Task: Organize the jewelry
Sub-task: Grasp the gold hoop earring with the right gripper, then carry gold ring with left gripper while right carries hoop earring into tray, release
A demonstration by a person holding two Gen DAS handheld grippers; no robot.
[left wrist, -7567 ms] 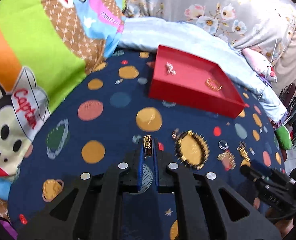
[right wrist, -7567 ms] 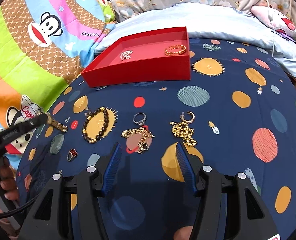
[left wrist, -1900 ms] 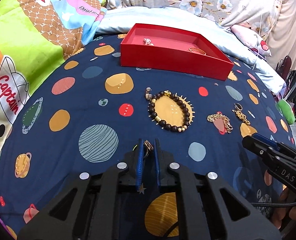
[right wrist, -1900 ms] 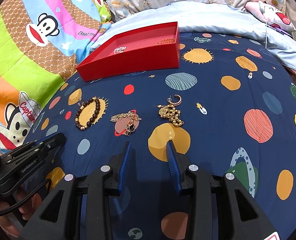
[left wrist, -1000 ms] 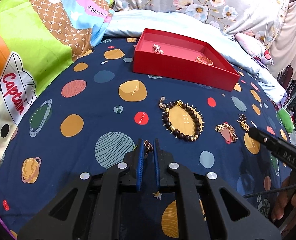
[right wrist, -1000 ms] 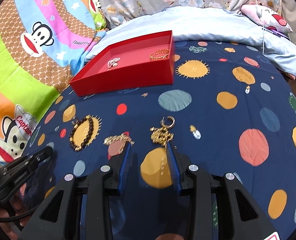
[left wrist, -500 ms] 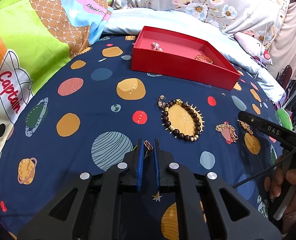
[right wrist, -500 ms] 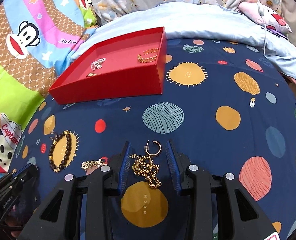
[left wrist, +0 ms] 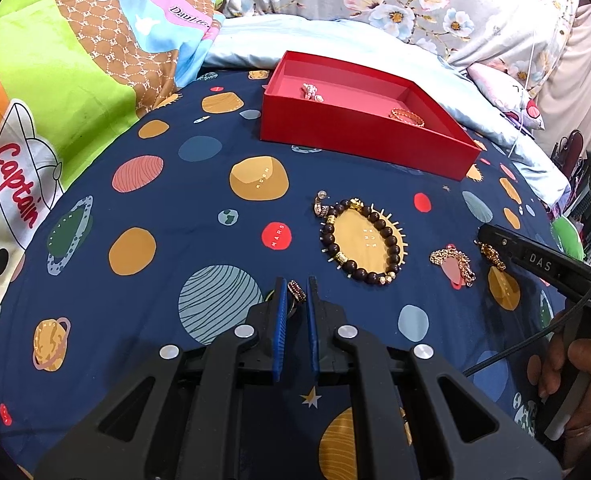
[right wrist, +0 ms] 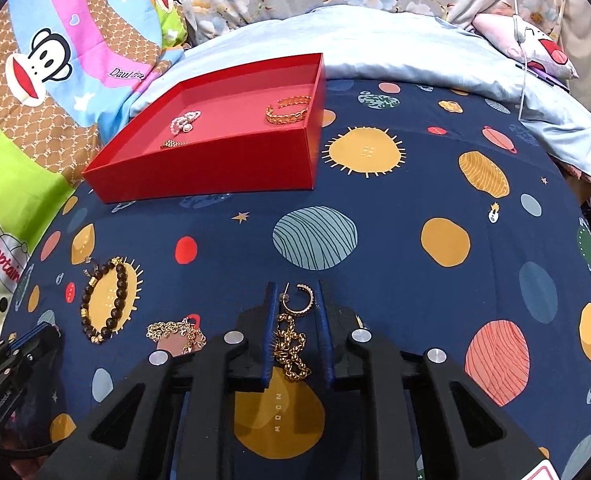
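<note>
Since half a second ago the right gripper (right wrist: pixel 295 300) has narrowed its jaws around the gold hoop earring (right wrist: pixel 300 303) and the gold chain (right wrist: pixel 291 350) that lie between its blue pads (right wrist: pixel 270 328); the jaws have just been closing, and a sliver of blue cloth still shows on either side of the jewellery, so the pads stand close beside it without pressing on it. The left gripper (left wrist: pixel 295 292) has kept its place, its jaws nearly together and clamped on a small dark red and gold piece (left wrist: pixel 296 291) at the fingertips. Out from the right gripper, a second gold chain (right wrist: pixel 175 332) lies just to its left on the planet-print bedspread (right wrist: pixel 415 200), and beyond that the dark bead bracelet (right wrist: pixel 107 300) rests on a printed sun, with a small ring (left wrist: pixel 320 206) touching its far edge in the left view. Farther up the bed stands the red tray (right wrist: pixel 215 172), holding a gold bangle (right wrist: pixel 288 110), a pale pearly piece (right wrist: pixel 183 122) and a short gold link piece (right wrist: pixel 171 144), all apart from one another. A person's hand (left wrist: pixel 583 380) grips the right gripper's handle at the edge of the left view
</note>
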